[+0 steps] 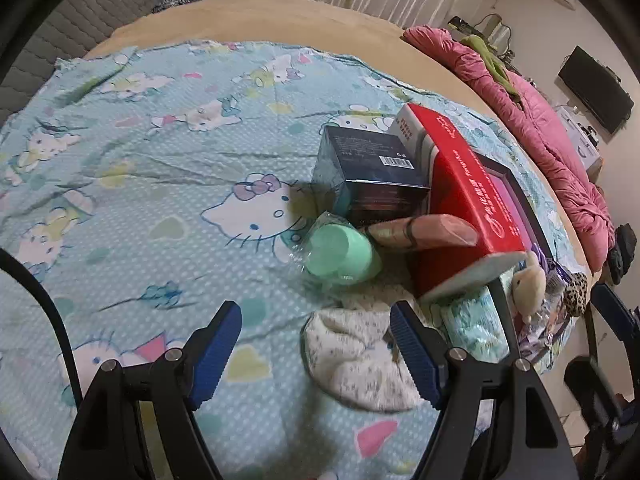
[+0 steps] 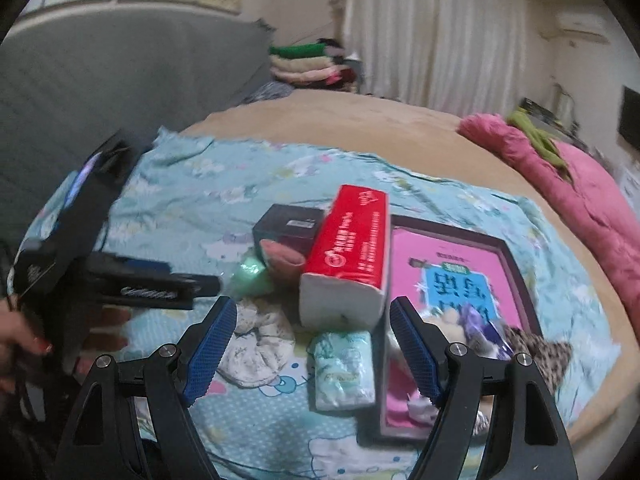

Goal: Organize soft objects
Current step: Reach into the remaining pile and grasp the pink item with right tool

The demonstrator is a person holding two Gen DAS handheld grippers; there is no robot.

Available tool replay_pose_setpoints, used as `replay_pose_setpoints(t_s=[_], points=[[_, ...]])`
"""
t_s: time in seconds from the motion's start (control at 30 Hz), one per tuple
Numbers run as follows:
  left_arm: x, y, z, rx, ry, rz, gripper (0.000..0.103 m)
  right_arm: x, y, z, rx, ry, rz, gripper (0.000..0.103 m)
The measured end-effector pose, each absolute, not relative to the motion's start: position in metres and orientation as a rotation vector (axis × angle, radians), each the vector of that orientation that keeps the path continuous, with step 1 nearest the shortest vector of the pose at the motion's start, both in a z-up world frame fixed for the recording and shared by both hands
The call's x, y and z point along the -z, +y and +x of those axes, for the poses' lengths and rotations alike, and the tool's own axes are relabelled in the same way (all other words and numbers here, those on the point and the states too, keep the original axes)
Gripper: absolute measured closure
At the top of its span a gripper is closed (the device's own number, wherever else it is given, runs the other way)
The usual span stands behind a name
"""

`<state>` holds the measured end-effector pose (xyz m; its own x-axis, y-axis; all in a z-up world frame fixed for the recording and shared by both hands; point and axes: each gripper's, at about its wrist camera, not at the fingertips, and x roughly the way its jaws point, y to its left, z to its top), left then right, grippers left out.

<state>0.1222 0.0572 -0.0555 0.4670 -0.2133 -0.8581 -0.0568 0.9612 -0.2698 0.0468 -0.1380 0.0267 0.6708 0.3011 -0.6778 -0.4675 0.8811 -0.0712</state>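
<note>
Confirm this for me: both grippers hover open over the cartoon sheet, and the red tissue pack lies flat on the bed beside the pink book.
Not quite. The red tissue pack lies propped on the dark box, tilted, per the right wrist view. Both the left gripper and right gripper are open over the cartoon sheet, beside the pink book.

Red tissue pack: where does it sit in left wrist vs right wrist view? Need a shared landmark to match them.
Left wrist: red tissue pack right of centre, running diagonally, leaning on the dark box.
Right wrist: red tissue pack at centre, its white end facing the camera, just above the open right gripper.
Shared landmark: the pink book, directly right of the pack in both views.
</note>
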Motion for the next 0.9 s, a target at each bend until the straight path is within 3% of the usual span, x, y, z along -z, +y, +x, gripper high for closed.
replay_pose_setpoints(t_s=[0.73, 0.9], points=[[0.097, 0.065, 0.179, 0.225, 1.121, -0.419, 0.028, 0.021, -0.080, 0.114, -0.640, 0.752, -0.740, 0.023], [0.101, 0.065, 0.184, 0.267, 1.121, -0.442, 0.036, 0.027, -0.070, 0.120, -0.681, 0.737, -0.844, 0.024]])
